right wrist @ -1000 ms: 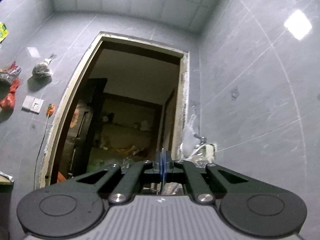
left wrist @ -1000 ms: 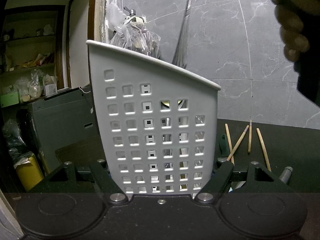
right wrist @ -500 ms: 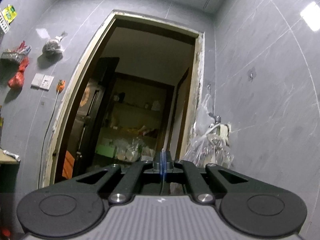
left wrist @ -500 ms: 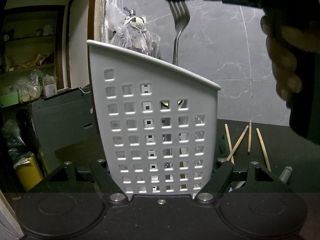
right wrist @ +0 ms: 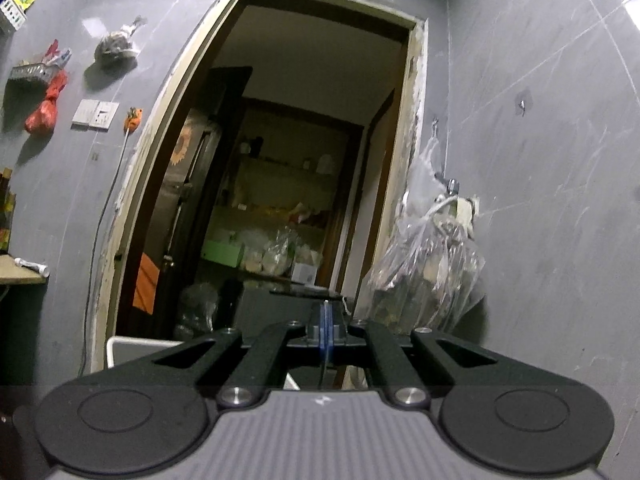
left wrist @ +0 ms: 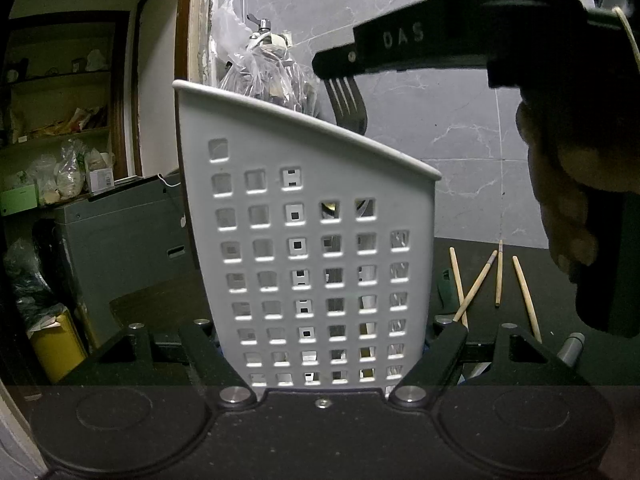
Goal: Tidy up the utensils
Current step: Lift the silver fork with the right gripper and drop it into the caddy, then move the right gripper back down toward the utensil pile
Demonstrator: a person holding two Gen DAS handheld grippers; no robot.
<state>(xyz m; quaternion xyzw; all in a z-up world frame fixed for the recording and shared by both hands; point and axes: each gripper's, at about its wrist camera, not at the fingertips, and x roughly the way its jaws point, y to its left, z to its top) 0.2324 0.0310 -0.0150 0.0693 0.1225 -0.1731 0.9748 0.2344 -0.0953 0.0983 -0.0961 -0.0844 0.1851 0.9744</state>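
Your left gripper (left wrist: 324, 360) clamps the white perforated caddy (left wrist: 312, 248) low on its walls — a finger pressed on each side, so it stands braced on the dark counter (left wrist: 560, 276). Above its rim, the fork (left wrist: 347, 100) is mostly inside already: only the tines and neck show, pinched tines-up by your right gripper (left wrist: 340, 66). In that gripper's own view the blue pads (right wrist: 326, 330) sit fully closed on the thin metal edge, with the caddy's rim just visible below.

By my reading you are midway: bits of metal glint through the caddy's holes, so some pieces look stowed, and the fork only needs letting go. To the right, four wooden chopsticks (left wrist: 496, 276) lie loose on the counter, and a grey handle (left wrist: 570, 346) pokes in beside your left finger — those are left.
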